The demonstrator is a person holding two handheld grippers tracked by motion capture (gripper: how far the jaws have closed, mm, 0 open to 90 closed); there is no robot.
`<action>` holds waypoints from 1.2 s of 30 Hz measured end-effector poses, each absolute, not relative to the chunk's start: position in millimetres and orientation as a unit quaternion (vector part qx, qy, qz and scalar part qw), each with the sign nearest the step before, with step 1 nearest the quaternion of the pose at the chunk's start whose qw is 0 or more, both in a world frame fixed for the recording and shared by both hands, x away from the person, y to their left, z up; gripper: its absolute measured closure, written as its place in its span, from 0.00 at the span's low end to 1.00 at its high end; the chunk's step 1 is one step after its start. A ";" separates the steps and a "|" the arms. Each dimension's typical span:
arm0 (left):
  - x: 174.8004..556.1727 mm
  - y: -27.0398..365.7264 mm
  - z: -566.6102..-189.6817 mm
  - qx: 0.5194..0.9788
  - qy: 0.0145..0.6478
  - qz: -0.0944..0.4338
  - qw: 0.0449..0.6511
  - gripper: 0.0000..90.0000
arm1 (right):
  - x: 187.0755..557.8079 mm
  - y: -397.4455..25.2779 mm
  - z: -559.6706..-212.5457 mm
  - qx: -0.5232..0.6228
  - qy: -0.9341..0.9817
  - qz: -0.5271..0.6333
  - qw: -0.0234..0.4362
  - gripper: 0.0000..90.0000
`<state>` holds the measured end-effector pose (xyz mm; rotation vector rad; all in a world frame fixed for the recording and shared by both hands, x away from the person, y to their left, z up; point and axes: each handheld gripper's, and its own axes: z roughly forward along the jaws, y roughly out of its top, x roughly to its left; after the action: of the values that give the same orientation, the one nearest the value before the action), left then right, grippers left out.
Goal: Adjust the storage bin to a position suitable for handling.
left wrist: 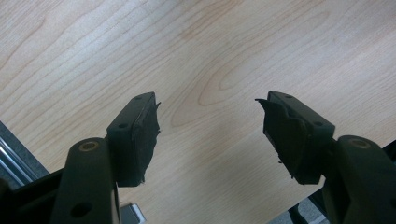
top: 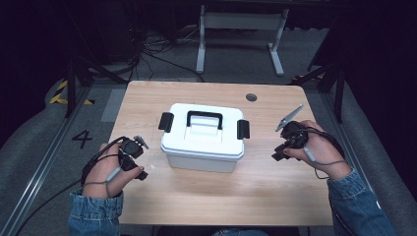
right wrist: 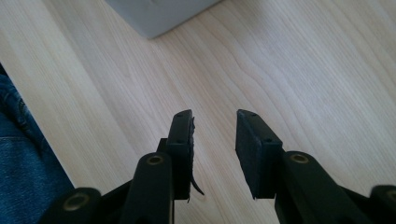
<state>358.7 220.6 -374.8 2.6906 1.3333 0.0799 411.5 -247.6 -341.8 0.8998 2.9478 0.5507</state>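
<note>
A white box (top: 202,142) with black latches and handle sits on a pale wood-grain table (top: 275,196); denim-blue sleeves.

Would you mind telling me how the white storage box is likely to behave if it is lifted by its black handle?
The white storage box looks like rigid plastic, so it should probably keep its shape. Its black handle sits centred on the lid, so it would likely hang fairly level. Both black side latches seem closed, so the lid should probably stay on.

A smooth white plastic box (top: 202,140) with matt black clasps sat on a pale, wood-grain tabletop (top: 147,98); sleeves (top: 96,214) were denim.
</note>
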 end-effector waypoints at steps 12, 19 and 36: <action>358.5 216.6 -381.0 0.902 0.428 0.003 0.054 0.39 | 422.0 -229.5 -311.4 0.264 0.945 0.195 0.006 0.75; 358.6 217.7 -380.9 0.902 0.429 0.006 0.053 0.39 | 430.6 -221.2 -296.5 0.256 0.945 0.202 0.011 0.75; 357.5 217.7 -384.6 0.905 0.421 0.001 0.056 0.38 | 445.2 -182.9 -270.4 0.220 0.947 0.235 -0.003 0.73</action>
<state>357.5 217.7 -384.6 2.7465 1.2774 0.0026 445.2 -182.9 -270.4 0.6923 2.9812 0.7392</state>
